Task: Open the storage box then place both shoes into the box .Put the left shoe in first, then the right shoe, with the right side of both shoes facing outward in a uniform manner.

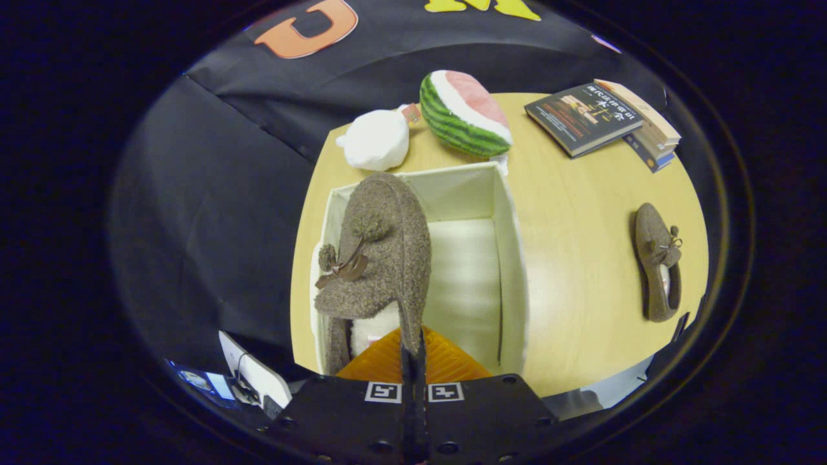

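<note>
held shoe (pixel 378 252) hides box's (pixel 510 258) left wall and part of floor | book stack's (pixel 652 139) lower books mostly covered | device (pixel 255 378) beside gripper (pixel 413 361) unidentifiable

Two brown fuzzy shoes and an open white box.
One shoe (pixel 378 252) hangs inside the storage box (pixel 513 258); the other shoe (pixel 658 261) lies on its side, well apart.

Claw (pixel 413 352) clamps brown shoe (pixel 378 248) over open box (pixel 513 258).
</note>
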Available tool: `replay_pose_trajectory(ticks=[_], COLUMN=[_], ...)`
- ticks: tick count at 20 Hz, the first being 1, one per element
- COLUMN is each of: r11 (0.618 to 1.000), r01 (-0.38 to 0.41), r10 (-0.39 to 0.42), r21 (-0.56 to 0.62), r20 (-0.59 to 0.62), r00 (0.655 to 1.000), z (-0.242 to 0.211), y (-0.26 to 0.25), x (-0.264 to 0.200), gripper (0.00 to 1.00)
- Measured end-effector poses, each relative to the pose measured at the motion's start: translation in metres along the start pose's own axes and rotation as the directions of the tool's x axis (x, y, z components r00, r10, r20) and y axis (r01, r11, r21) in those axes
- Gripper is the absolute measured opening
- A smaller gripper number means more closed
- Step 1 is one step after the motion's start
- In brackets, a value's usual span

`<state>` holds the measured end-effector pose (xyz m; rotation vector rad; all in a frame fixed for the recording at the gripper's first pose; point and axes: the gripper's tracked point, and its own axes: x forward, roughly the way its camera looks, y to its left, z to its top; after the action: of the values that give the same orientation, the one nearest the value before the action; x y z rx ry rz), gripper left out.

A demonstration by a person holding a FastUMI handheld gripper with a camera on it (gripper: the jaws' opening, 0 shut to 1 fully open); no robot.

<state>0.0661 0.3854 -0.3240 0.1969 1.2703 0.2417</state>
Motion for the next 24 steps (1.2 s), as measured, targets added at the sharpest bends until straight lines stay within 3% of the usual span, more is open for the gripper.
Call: replay_pose_trajectory(ticks=[7,14,17,21,23,24], r11=[0.997,0.986,0.985,0.992,0.995,0.998], r01=[0.081,0.165,0.171,0.123,0.096,0.066], r10=[-0.079,-0.164,-0.173,-0.126,-0.099,-0.069], r21=[0.020,0.002,-0.025,-0.028,-0.029,-0.023], r20=[-0.096,-0.129,-0.141,-0.157,-0.150,-0.146], r00=[0.992,0.978,0.975,0.979,0.984,0.987], z=[-0.005,-0.005,-0.006,-0.006,-0.006,-0.005], y=[0.001,-0.011,-0.012,-0.007,-0.004,0.000], x=[0.073,0.112,0.116,0.112,0.104,0.096], gripper=[0.00,0.01,0.03,0.09,0.22,0.22])
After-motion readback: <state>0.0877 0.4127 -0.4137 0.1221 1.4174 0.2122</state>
